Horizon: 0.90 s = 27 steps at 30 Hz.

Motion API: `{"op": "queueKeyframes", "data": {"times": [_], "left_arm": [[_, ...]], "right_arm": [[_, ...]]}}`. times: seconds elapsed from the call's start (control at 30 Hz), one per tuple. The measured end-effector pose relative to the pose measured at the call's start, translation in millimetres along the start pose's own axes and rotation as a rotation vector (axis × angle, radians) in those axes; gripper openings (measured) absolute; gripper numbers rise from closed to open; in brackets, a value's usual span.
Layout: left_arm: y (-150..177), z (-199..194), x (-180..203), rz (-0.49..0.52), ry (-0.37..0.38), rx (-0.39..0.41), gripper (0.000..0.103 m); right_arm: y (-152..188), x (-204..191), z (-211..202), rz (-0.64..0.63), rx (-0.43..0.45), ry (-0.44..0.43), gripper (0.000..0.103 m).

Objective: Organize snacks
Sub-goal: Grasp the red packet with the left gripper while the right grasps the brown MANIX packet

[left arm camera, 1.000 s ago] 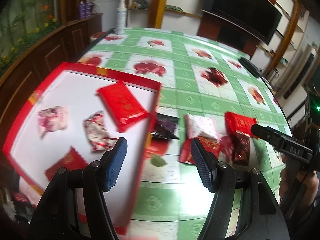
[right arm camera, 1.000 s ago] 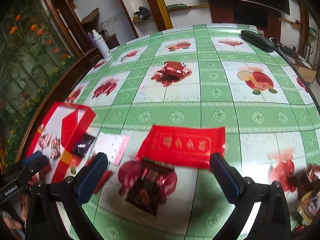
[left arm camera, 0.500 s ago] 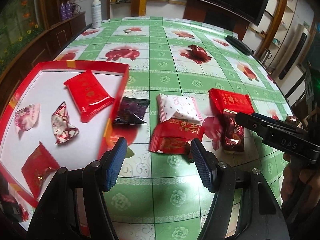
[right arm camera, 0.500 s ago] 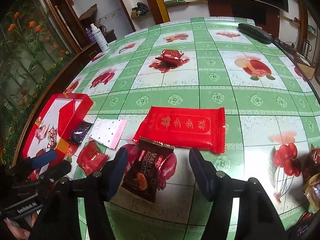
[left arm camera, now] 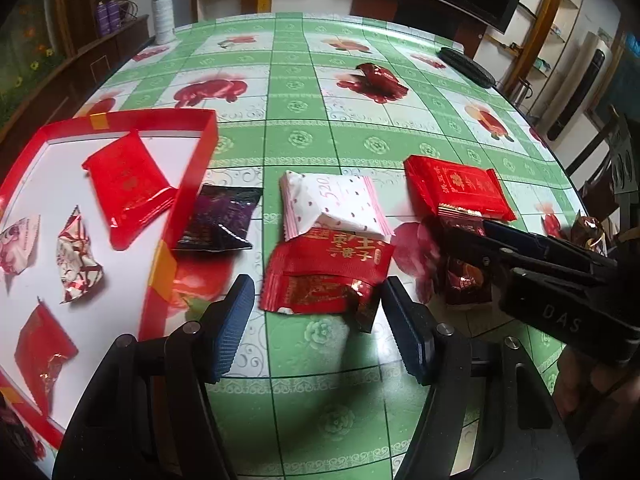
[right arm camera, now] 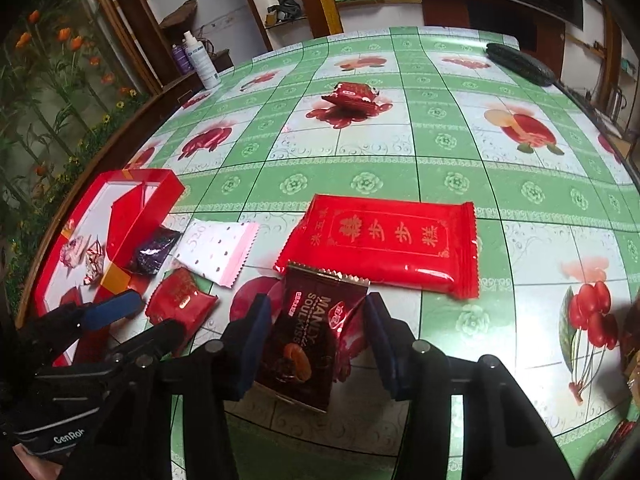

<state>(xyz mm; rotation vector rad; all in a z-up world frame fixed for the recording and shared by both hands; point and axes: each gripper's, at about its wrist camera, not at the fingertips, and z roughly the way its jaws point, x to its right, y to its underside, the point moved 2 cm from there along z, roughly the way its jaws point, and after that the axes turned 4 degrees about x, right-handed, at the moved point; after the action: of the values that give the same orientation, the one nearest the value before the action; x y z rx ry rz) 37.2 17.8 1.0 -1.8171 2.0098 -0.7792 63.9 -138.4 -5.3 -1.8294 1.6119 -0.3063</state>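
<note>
Four or five snacks already lie in the red tray (left arm camera: 192, 184): a red packet (left arm camera: 128, 184), two crinkled pink-and-white candies, and one more red packet at the near edge; a dark shape at the tray's near corner may be a fifth, too dim to tell. Rest still out on the green tablecloth (left arm camera: 288, 80). Black-purple packet (left arm camera: 222, 220) touches the tray's outer wall. White dotted packet (left arm camera: 336, 208) sits beyond that, away from the tray, with a small red packet (left arm camera: 328, 276) overlapping its near edge. Big red packet (right arm camera: 384, 244) and dark brown chocolate packet (right arm camera: 308, 340) lie further from the tray again; one lone red packet (right arm camera: 352, 94) is well apart, mid-table. Judgement: roughly halfway, six pieces left.

Right gripper (right arm camera: 312, 340) has just been closing; its blue pads bracket the chocolate packet, left pad at the wrapper edge, right pad seems a hair off it, so not clearly gripping yet. Left gripper (left arm camera: 316, 328) open about midway, nothing held, fingers either side of the small red packet's near end, looks like above it and not touching.
</note>
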Motion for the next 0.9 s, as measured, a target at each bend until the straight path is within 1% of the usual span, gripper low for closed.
{"op": "queueKeyframes", "data": {"times": [0.03,0.07,0.17,0.33,0.53,0.7,0.77,0.9], "left_arm": [[-1,1,1,0.004,0.002,-0.002,0.066],[-2,3,2,0.009,0.004,-0.004,0.066],[-4,6,3,0.011,0.007,-0.012,0.066],[-7,12,2,0.008,0.004,-0.015,0.066],[-9,12,4,0.014,0.000,-0.014,0.066],[-11,15,4,0.009,-0.003,-0.019,0.066],[-12,16,5,0.021,-0.008,-0.016,0.067],[-10,19,11,0.067,-0.045,-0.002,0.066]], "right_arm": [[0,-1,0,-0.005,0.002,0.002,0.051],[0,-1,0,-0.013,0.004,0.008,0.048],[1,-3,1,-0.039,0.013,0.038,0.043],[2,-5,2,-0.074,0.022,0.057,0.042],[2,0,1,-0.051,0.031,0.029,0.043],[2,-3,1,-0.065,0.033,0.042,0.043],[2,-3,1,-0.071,0.033,0.046,0.043],[3,-7,2,-0.102,0.035,0.071,0.043]]}}
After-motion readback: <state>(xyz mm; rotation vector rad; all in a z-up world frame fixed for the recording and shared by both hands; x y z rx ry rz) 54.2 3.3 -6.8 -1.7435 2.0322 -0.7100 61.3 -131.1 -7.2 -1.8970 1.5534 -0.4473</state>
